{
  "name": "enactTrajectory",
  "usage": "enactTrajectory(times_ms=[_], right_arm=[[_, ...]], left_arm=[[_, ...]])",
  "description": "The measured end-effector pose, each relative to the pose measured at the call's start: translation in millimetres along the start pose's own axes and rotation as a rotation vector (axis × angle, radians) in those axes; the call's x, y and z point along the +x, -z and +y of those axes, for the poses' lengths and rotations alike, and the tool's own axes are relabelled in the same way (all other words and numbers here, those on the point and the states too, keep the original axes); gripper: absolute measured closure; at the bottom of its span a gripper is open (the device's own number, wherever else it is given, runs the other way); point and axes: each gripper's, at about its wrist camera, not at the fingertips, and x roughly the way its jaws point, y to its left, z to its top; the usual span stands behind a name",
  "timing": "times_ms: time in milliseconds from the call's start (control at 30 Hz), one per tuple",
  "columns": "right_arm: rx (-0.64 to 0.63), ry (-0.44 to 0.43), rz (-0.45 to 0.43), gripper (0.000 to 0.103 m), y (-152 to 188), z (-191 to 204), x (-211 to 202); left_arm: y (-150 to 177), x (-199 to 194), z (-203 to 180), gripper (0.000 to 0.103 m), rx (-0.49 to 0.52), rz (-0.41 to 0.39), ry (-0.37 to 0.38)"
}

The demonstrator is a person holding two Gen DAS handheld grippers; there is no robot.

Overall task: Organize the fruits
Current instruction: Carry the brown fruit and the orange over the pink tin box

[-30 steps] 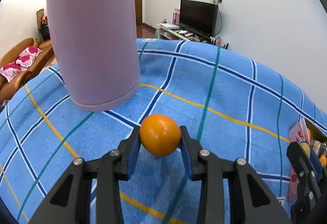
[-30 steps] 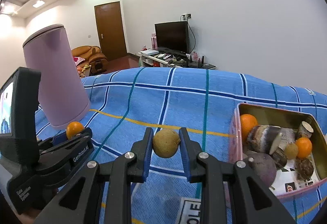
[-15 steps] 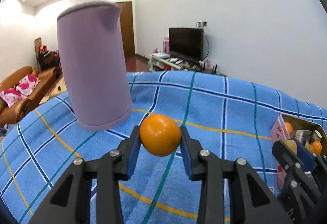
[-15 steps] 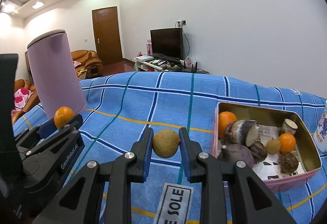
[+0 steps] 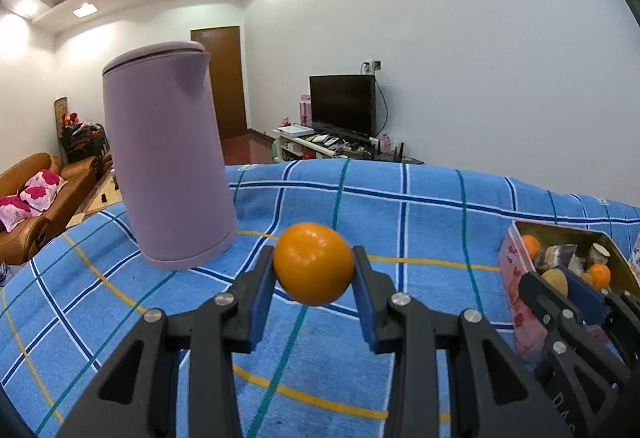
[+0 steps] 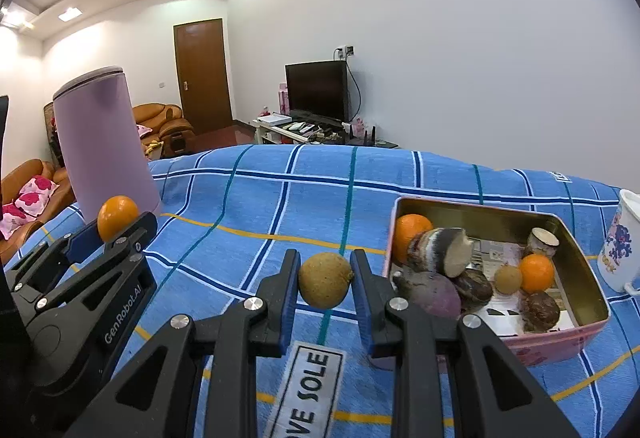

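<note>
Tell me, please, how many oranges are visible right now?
3. One orange is clamped in the left gripper; two lie in the tin: one at its near-left corner, one toward its right side. More may be hidden under the other produce.

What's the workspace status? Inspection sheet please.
Surface: blue plaid cloth, covering the whole work area.
Job's things: orange and brownish-yellow fruit, both held; pink tin already holding mixed produce.
Clutter: purple kettle; white mug beside the tin.
Grippers: left gripper shut on orange; right gripper shut on brownish-yellow fruit.
Cables: nothing seen on the cloth.
Surroundings: TV, door, sofa.
</note>
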Motion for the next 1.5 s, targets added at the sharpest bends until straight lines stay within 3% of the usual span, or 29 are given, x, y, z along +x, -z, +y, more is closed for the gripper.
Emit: enactTrajectory(times_ms=[800, 1500], right_arm=[[0.001, 0.075, -0.029, 0.076, 10.2, -53.3, -30.4], [0.036, 0.146, -0.057, 0.076, 12.4, -110.8, -47.4]], left_arm=[[7.9, -33.5, -54.5, 0.065, 0.079, -0.053, 0.108], [9.5, -47.1, -98.1, 0.065, 0.104, -0.051, 0.202]])
